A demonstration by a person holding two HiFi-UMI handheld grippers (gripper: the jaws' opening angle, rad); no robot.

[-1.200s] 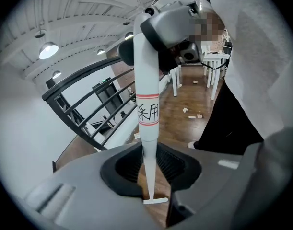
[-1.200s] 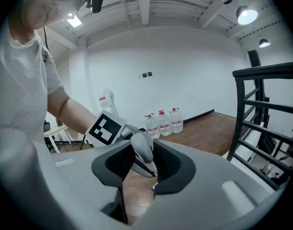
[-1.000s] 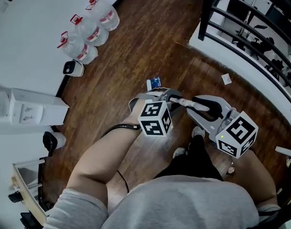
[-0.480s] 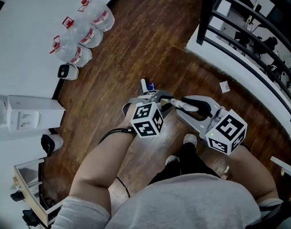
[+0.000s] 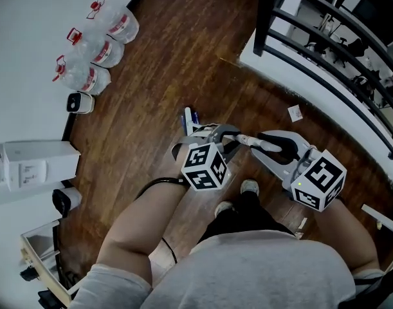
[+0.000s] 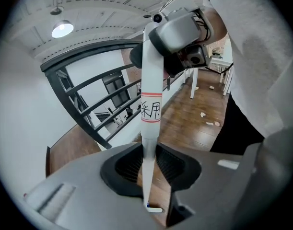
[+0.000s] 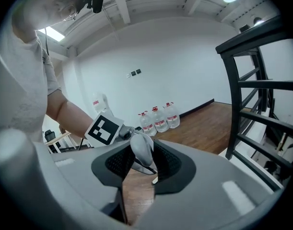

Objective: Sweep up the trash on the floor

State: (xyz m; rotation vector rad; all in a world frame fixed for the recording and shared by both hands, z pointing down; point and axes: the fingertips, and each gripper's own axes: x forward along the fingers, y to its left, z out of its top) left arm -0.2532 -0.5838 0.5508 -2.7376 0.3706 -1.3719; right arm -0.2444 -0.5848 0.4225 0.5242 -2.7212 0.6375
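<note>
A dark wooden floor [image 5: 183,50] is seen from above, bordered by a white wall and by a black railing [image 5: 325,40] on a white base. Three water bottles [image 5: 93,44] are lined up against the wall, well apart from the grippers. A person's arms and grey top are seen in the lower half of the head view. The left gripper [image 6: 147,169] is closed on a thin white broom handle [image 6: 151,109] with a red-edged label, which is held upright between its pads. The right gripper [image 7: 144,164] is clamped on the grey upper end [image 7: 142,150] of the same handle. A white paper scrap [image 5: 294,112] is seen on the floor just beside the railing base, apart from both grippers. Smaller scraps [image 6: 204,114] are scattered on the boards.
</note>
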